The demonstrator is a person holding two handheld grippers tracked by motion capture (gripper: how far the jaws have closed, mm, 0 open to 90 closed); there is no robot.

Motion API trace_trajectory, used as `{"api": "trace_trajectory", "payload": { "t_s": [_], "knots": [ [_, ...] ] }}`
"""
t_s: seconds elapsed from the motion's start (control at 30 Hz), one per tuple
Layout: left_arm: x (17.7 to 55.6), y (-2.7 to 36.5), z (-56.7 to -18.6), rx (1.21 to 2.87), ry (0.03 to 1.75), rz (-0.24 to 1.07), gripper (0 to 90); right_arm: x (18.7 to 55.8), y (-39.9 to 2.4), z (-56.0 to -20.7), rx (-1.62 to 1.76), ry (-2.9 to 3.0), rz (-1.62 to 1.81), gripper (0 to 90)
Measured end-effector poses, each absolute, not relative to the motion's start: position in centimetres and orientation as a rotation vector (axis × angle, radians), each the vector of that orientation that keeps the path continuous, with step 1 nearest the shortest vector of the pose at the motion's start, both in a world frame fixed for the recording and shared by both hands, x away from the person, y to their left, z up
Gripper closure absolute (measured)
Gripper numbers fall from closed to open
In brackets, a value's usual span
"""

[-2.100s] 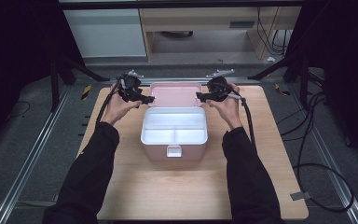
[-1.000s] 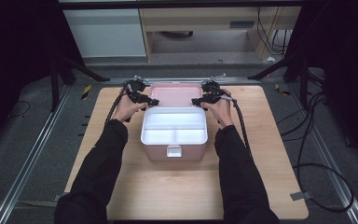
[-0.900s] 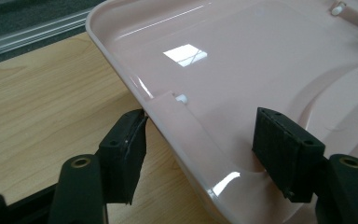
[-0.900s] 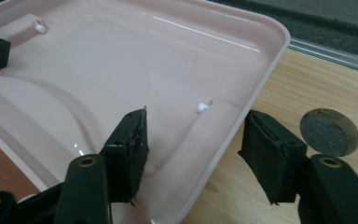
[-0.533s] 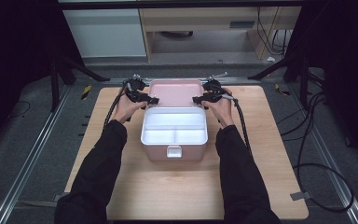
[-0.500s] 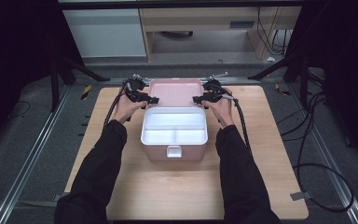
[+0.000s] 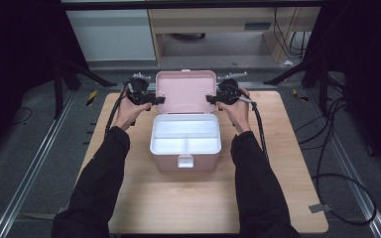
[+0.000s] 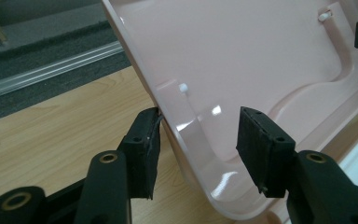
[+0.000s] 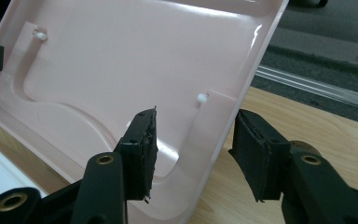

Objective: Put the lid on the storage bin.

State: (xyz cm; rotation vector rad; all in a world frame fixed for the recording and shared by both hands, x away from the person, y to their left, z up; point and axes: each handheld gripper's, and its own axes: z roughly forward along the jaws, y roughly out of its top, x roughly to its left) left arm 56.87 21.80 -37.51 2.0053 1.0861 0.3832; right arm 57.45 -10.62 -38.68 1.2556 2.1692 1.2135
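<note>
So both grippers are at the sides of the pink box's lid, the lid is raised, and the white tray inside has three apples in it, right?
Not quite: the white tray holds nothing; the high view shows its compartments bare. The rest stands: the left gripper and right gripper are at the side edges of the raised pink lid, each edge between a pair of jaws.

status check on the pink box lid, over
Left gripper and right gripper each straddle a side edge of the pink lid, jaws just closing, not yet clamped. Lid tilted up over open box. Nothing in the way.
</note>
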Motion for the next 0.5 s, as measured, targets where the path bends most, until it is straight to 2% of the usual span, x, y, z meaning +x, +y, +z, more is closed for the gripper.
{"api": "trace_trajectory", "payload": {
  "t_s": [0.5],
  "knots": [
    [54.9, 21.8, -34.8, 1.974, 1.01, 0.47, 58.4, 55.5, -11.5, -35.6, 1.191, 2.081, 1.278, 57.4]
  ]
}}
